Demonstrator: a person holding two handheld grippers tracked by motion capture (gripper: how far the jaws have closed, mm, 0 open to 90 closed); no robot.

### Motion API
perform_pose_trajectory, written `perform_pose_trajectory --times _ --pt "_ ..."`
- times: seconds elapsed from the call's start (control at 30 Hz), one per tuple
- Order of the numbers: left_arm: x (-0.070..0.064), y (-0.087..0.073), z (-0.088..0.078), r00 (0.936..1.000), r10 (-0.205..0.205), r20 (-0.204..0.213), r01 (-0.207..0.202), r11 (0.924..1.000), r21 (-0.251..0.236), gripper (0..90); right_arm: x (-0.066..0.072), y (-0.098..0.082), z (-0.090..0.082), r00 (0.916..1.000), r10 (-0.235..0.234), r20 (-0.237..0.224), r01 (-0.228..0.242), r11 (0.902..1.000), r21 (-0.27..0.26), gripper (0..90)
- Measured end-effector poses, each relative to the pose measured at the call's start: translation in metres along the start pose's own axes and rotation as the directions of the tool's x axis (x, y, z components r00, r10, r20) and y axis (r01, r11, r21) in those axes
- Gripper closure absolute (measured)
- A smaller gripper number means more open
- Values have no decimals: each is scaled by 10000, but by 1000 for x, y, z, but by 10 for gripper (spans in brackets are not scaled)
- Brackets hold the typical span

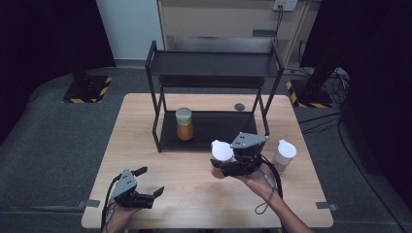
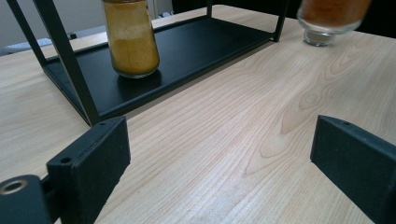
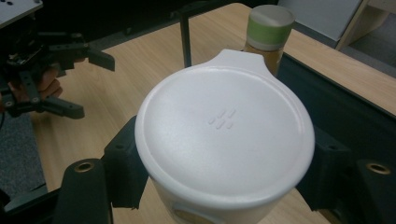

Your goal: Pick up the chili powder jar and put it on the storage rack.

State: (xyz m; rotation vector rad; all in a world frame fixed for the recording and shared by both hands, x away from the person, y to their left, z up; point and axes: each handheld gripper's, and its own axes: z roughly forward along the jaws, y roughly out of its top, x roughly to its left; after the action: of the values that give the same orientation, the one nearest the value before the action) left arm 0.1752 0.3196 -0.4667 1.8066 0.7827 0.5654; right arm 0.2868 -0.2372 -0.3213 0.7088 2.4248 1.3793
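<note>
No readable text, label, brand or number appears on anything here. The white lid of the jar bears only a small embossed mark of short slanted dashes, not letters. The bases of the stands on the floor carry yellow-and-black hazard stripes, which are a warning pattern with no wording.

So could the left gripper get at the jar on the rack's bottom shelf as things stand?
Probably yes: the left gripper is open and bare table lies between it and the jar, near the shelf's open front.
</note>
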Motion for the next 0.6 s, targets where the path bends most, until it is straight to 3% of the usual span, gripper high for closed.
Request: perform_pose_trajectory --times 0.6 --pt "-1 1 1 9999 151 43 -152 9998 87 45 -27 30 47 9970 84 771 -67 9997 -222 312"
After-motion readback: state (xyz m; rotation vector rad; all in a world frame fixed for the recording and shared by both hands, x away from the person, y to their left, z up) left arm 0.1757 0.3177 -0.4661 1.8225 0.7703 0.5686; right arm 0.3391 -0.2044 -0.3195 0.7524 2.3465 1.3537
